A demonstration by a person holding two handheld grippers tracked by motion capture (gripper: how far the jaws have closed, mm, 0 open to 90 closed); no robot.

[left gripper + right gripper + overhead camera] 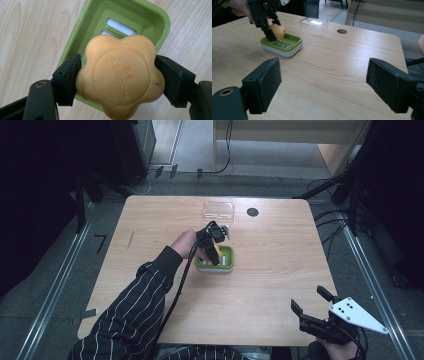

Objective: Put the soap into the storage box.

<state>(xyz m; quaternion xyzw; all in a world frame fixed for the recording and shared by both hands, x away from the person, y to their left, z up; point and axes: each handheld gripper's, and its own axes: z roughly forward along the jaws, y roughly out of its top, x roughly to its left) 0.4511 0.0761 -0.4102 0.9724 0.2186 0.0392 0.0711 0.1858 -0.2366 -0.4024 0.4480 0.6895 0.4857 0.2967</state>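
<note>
Left gripper [120, 77] fingers pinch a waxy, flower-shaped orange soap [120, 76] over a glossy green slotted dish [150, 17]; right gripper [324, 87] fingers spread.

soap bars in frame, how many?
1. The orange flower-shaped soap is clamped in the left gripper, just above the green soap dish. None elsewhere on the table.

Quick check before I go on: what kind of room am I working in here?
Probably a lab or recording workspace, not a home: a bare wooden table on grey floor, cables trailing around it, dark stands at the sides, and a soap dish set out as a prop.
</note>
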